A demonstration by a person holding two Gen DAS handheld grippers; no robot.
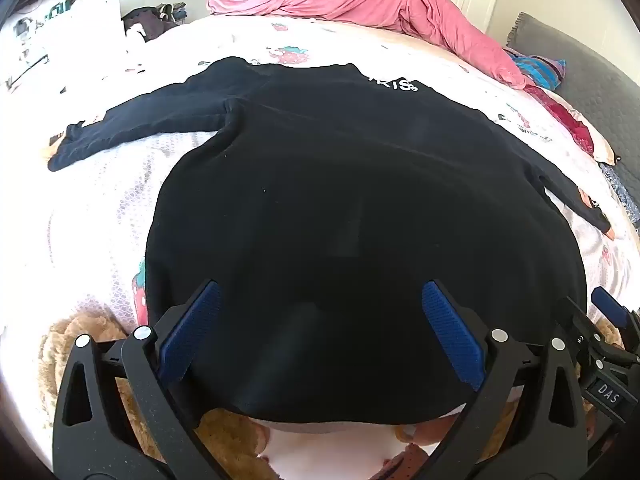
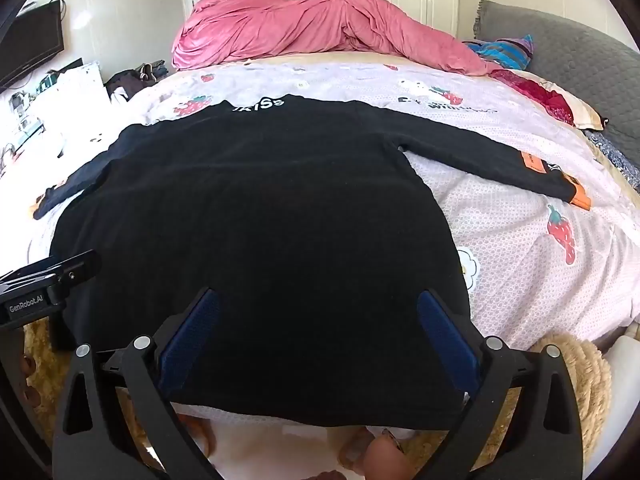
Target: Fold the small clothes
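Note:
A black long-sleeved top (image 1: pixel 320 184) lies flat on the bed, sleeves spread out to both sides, white lettering near its far collar. The same top (image 2: pixel 256 216) fills the right wrist view. My left gripper (image 1: pixel 320 300) hovers over the near hem on the garment's left part, jaws wide apart, with only flat cloth seen between the blue pads (image 1: pixel 192 332). My right gripper (image 2: pixel 318 306) hangs open above the hem on the right part, nothing pinched between its pads (image 2: pixel 448 340). The right sleeve (image 2: pixel 500 164) carries orange patches near its cuff.
A strawberry-print sheet (image 2: pixel 520 240) covers the bed. A bunched pink duvet (image 2: pixel 320 28) lies at the far side, a grey pillow (image 2: pixel 560 48) and striped cloth at the right. A fuzzy tan rug (image 2: pixel 576 376) lies at the near edge. White wardrobes stand behind.

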